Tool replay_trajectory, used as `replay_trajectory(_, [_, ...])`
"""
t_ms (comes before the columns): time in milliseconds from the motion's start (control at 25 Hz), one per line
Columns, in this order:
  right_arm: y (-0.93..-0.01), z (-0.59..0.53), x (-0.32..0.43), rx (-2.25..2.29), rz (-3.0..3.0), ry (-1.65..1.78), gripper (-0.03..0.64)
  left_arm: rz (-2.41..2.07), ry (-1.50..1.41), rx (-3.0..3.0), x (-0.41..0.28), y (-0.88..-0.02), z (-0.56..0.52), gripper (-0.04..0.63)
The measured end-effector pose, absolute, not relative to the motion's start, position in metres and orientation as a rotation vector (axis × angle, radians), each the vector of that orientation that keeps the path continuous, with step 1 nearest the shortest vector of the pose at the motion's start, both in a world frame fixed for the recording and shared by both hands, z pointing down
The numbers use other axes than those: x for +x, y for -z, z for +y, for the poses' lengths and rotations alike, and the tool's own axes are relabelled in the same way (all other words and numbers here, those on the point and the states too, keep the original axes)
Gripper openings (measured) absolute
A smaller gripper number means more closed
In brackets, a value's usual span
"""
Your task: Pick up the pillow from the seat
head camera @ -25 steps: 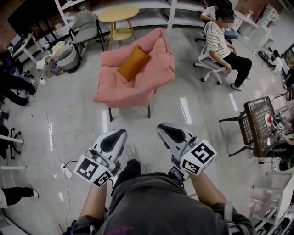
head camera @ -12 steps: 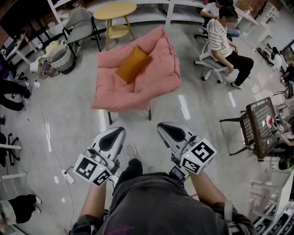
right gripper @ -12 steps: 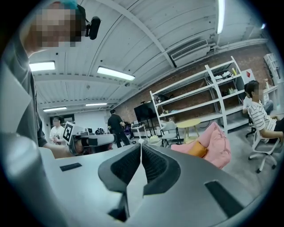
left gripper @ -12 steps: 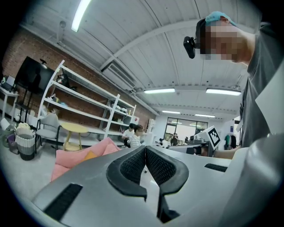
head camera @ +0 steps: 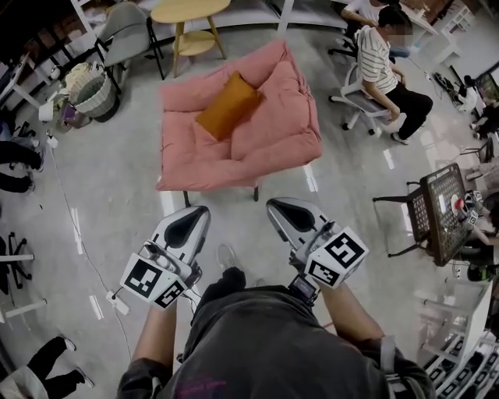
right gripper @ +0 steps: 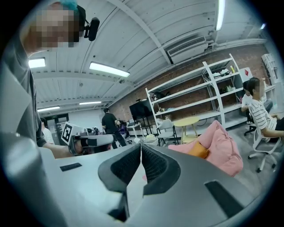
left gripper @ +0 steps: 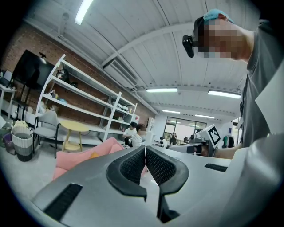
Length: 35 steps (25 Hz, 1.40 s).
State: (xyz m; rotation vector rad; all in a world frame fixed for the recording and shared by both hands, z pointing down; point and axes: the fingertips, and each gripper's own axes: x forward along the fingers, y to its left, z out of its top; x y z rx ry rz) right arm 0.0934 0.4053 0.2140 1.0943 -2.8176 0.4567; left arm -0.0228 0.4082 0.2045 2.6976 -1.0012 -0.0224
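Head view: the orange pillow (head camera: 228, 105) lies tilted on the pink seat (head camera: 269, 140) in the upper middle of the frame, against the backrest and left of its centre. The left gripper (head camera: 195, 212) and the right gripper (head camera: 277, 207) sit side by side in the lower middle, both pointing up the frame toward the seat and well apart from it. A round yellow table (head camera: 191, 9) stands at the top edge behind the seat, and a seated person in a striped shirt (head camera: 378, 62) is at the upper right.

Left gripper view: the jaws are pressed together with nothing between them. The seat shows low at the left; a small orange patch on it is probably the pillow (left gripper: 93, 154), too small to be sure. Unlike the head view, this one shows white shelves (left gripper: 84, 106) along a brick wall, and the right gripper's marker cube at the right.

Right gripper view: these jaws also meet, holding nothing. Here the pillow (right gripper: 198, 150) is plain at the right, resting on the seat, and a standing person in black (right gripper: 108, 126) appears at centre left
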Motion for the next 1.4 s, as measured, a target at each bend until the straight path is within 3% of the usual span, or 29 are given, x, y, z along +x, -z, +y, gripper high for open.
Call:
replay_trajectory(680, [-0.212, 0.305, 0.034, 1.159, -2.769, -0.446, 0.017, -0.93, 0.039, 2.716, -0.083, -0.207, 0.309, 0.012])
replay_trajectory(1400, [-0.223, 0.237, 0.026, 1.154, -2.77, -0.425, 0.017, -0.961, 0.034, 2.709, -0.099, -0.218, 0.251, 0.036])
